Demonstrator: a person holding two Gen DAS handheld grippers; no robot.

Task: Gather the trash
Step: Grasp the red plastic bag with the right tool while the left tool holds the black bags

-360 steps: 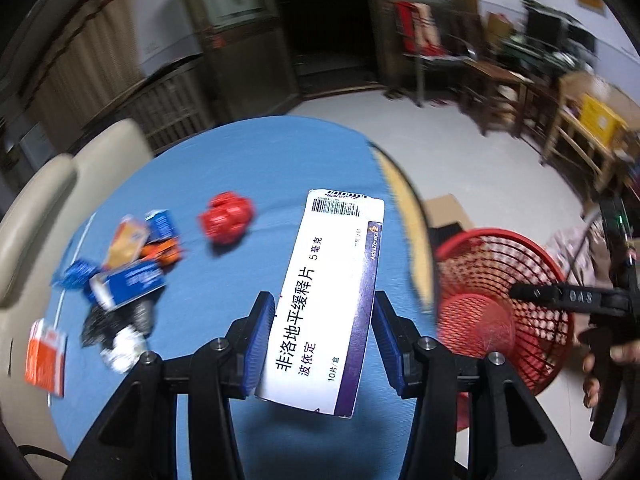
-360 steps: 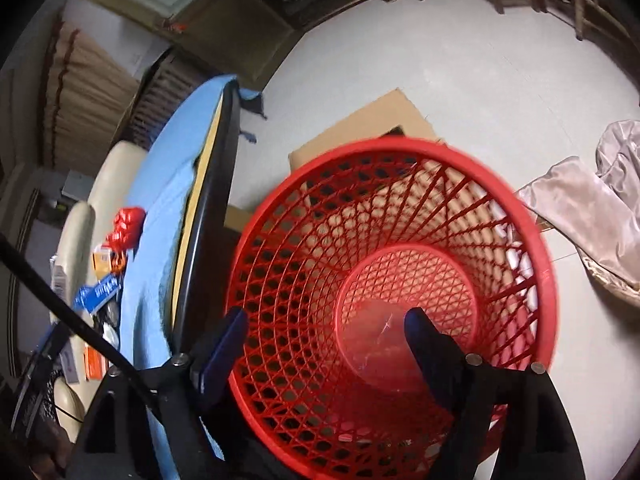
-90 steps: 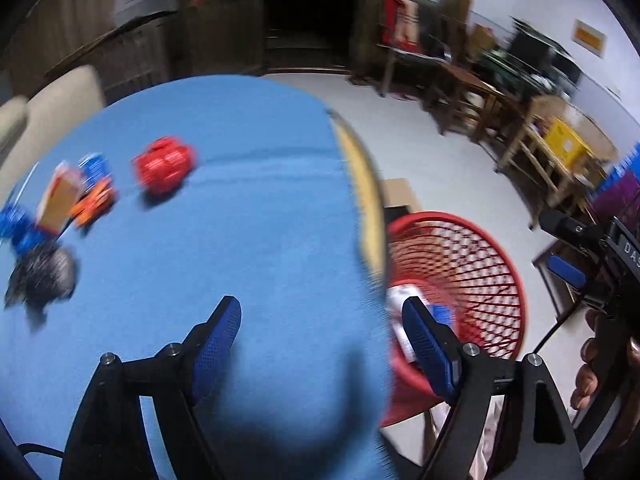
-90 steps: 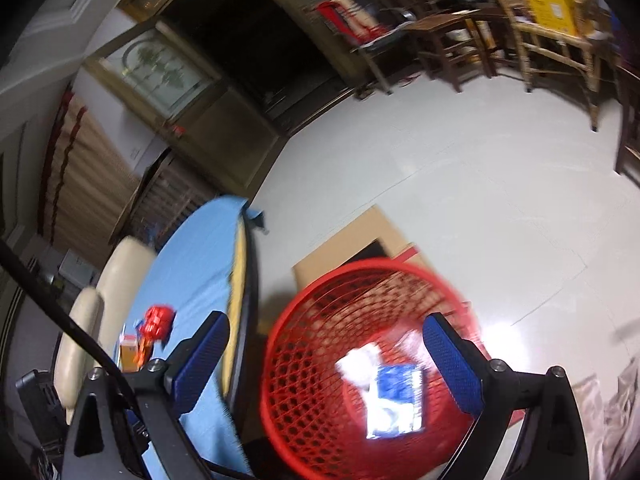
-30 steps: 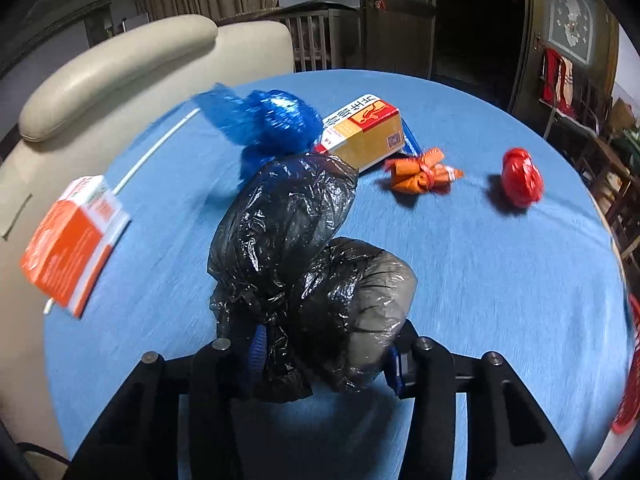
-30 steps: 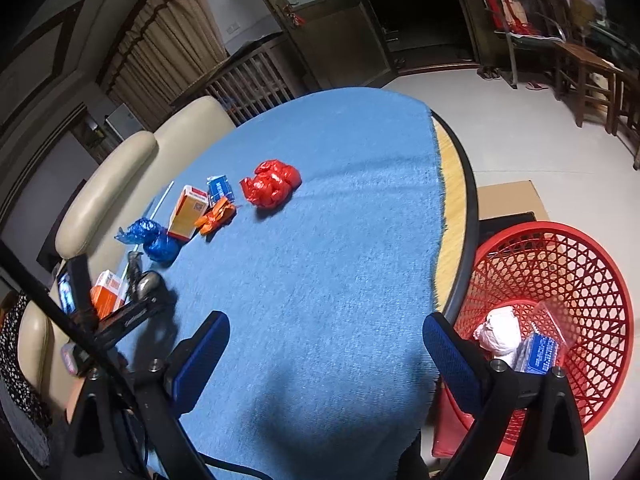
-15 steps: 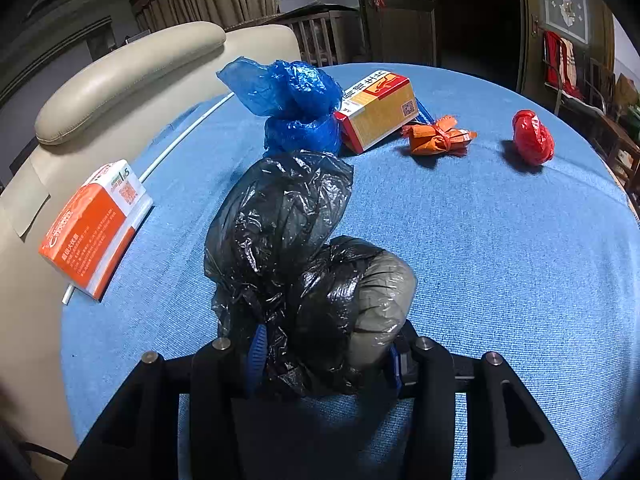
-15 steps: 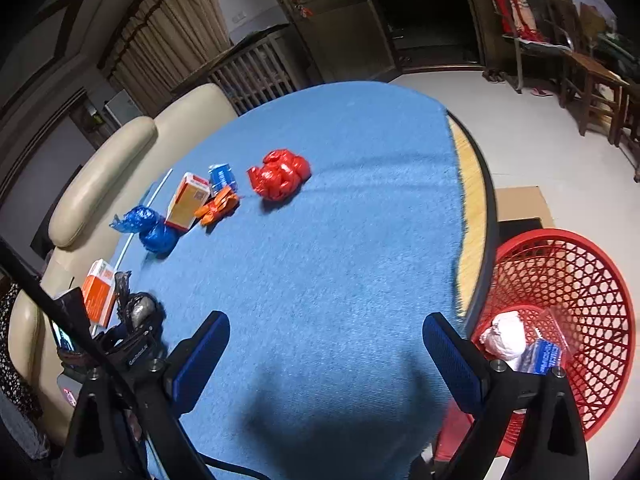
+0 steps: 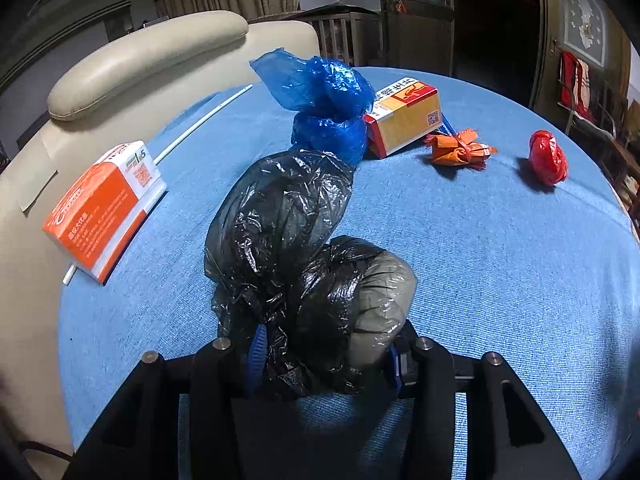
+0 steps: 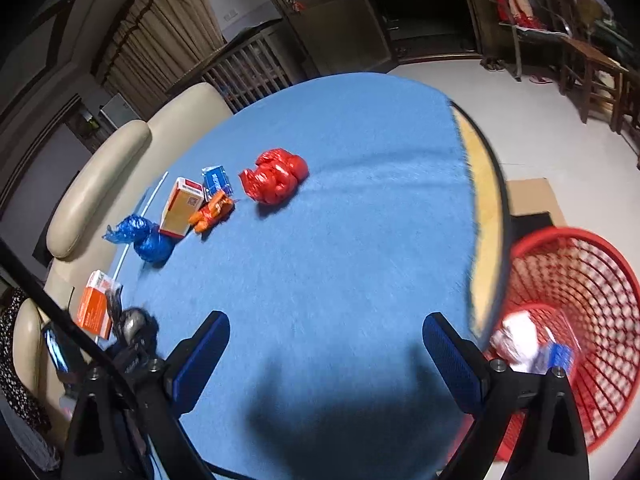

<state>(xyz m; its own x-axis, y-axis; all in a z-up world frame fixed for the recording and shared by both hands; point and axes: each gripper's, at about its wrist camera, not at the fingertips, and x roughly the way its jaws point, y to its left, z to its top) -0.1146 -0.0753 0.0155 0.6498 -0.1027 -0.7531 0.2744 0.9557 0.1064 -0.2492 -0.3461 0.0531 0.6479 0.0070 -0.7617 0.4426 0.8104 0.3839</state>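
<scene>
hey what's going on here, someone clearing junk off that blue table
Yes. A person with a gripper in each hand is collecting trash from the blue table. The left gripper is shut on a crumpled black plastic bag. The right gripper hangs open and empty above the table. A blue bag, two boxes, an orange wrapper and a red bag remain on the cloth. The red basket beside the table holds some trash.

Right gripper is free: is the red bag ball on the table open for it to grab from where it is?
Probably yes. The right gripper is open and empty above the table, and the red bag ball lies ahead of it on bare cloth, apart from the orange wrapper.
</scene>
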